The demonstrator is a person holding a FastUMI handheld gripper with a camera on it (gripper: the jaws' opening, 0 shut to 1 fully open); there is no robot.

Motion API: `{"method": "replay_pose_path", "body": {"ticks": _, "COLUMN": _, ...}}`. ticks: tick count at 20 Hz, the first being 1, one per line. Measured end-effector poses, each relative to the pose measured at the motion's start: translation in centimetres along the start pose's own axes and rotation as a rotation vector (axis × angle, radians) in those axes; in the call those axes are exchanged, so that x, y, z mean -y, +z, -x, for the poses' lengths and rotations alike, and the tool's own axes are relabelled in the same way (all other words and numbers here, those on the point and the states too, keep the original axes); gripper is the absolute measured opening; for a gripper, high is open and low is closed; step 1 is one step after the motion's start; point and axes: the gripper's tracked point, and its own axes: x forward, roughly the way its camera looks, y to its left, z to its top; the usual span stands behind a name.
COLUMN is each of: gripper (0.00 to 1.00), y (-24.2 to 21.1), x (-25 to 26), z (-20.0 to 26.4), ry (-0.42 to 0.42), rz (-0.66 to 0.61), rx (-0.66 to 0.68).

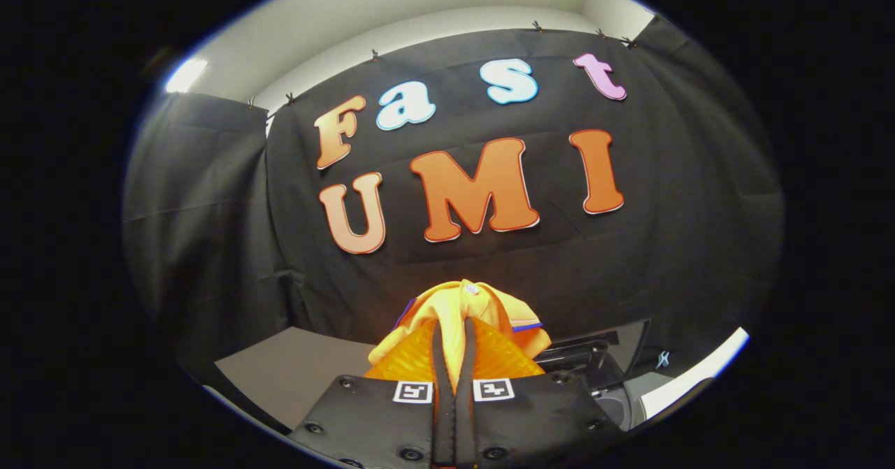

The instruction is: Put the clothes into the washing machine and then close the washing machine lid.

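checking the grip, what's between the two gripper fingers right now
In the gripper view, a fold of the orange garment is pinched between the fingers of the gripper, which are shut on it.

One orange garment [465, 308], pinched between the two fingers [440, 357] of one tool [453, 340].

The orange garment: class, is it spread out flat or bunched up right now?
Bunched up. The orange garment hangs in crumpled folds, pinched between the tool's two nearly closed fingers, lifted in front of the black cloth wall.
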Motion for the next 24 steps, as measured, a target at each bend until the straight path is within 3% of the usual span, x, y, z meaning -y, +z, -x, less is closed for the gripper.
{"method": "replay_pose_path", "body": {"ticks": 6, "gripper": 0.08, "y": -3.5, "x": 5.6, "z": -0.1, "ry": 0.004, "rz": -0.009, "rx": -0.058}}
{"method": "replay_pose_path", "body": {"ticks": 11, "gripper": 0.08, "y": -9.1, "x": 8.5, "z": -1.2, "ry": -0.002, "rz": -0.033, "rx": -0.131}}
{"method": "replay_pose_path", "body": {"ticks": 24, "gripper": 0.08, "y": -24.7, "x": 10.6, "z": -2.9, "ry": -0.078, "rz": -0.038, "rx": -0.347}}
